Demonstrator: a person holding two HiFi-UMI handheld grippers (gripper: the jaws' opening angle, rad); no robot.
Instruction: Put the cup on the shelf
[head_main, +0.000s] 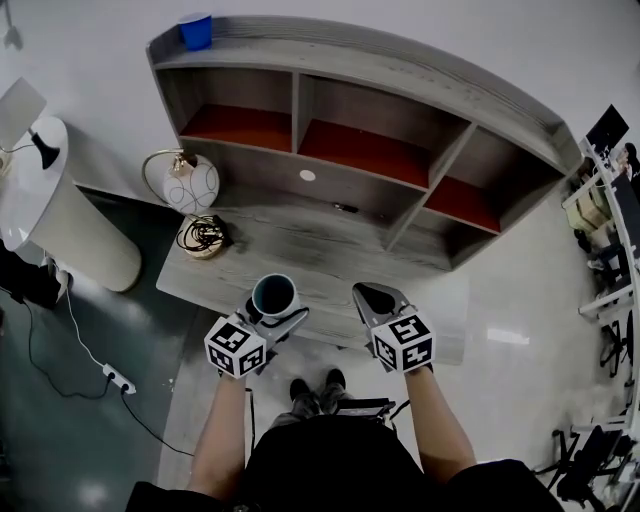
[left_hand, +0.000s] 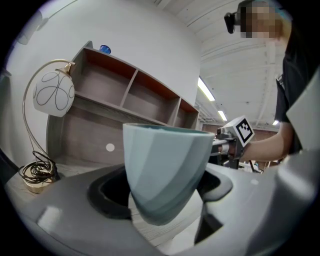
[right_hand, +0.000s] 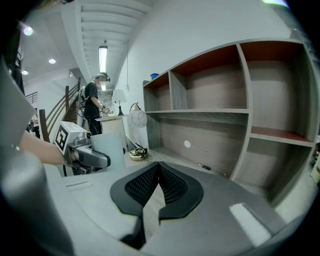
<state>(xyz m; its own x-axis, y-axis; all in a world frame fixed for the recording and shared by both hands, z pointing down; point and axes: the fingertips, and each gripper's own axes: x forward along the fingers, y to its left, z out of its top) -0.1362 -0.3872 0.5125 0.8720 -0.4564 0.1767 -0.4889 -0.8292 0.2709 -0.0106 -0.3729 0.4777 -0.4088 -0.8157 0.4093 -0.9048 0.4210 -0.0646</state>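
1. Cup (left_hand: 167, 170): pale blue-grey, faceted wall, dark interior, mouth up. It is in front of the shelf (head_main: 400, 65), over the front edge of the worktop (head_main: 300, 245) that extends from the shelf's base. No view shows whether its base touches the worktop.
2. Left gripper (head_main: 272, 312): jaws set wide and closed on the cup, one pad on each side of the lower wall. It is in front of the shelf, facing the shelf's left half.
3. Right gripper (head_main: 370, 298): jaws brought together with the tips meeting and nothing between them. It is just beside the cup, facing the shelf's centre.
4. Cable coil (head_main: 200, 236): lies at the left end of the worktop, below the shelf's left wall.
5. Globe lamp (head_main: 192, 185): stands behind the coil, against the shelf's left side.
6. White round disc (head_main: 307, 175): fixed on the shelf's back panel, under the upper row of compartments.
7. Upper row: three compartments with red floors, separated by upright dividers.
8. Blue cup (head_main: 196, 31): stands on the shelf's top board, at its left end.
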